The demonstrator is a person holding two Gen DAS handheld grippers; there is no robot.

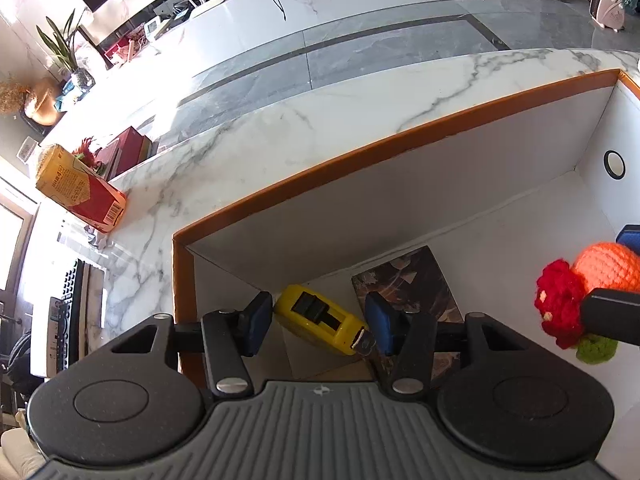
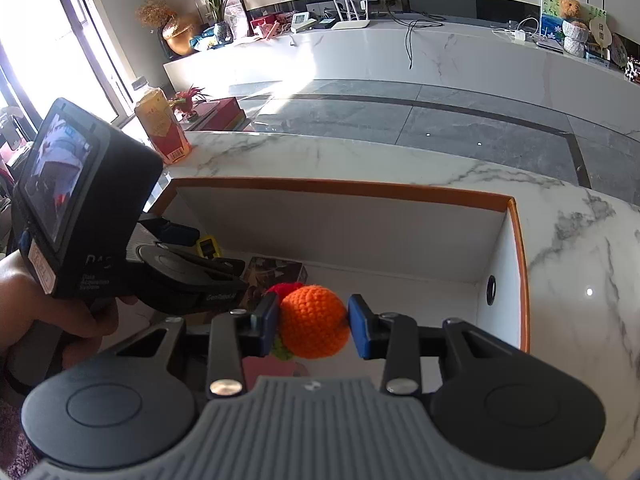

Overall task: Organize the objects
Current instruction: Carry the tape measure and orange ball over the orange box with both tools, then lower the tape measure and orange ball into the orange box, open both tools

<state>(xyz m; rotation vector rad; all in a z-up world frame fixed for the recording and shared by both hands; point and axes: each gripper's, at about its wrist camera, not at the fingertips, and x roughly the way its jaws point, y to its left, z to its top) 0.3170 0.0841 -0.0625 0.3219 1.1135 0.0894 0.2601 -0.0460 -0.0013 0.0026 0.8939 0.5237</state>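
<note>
Two grippers work over an orange-rimmed box: the right gripper clamps a crocheted orange toy above the box floor, apparently for placing, while the left gripper hangs open over a yellow tape measure lying inside.

white marble table, orange-rimmed white box on it, yellow-red bottle at far-left corner

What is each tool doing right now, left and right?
Left tool: open, straddling the yellow tape measure in the box, not clamped.
Right tool: shut on the orange crochet toy.
</note>
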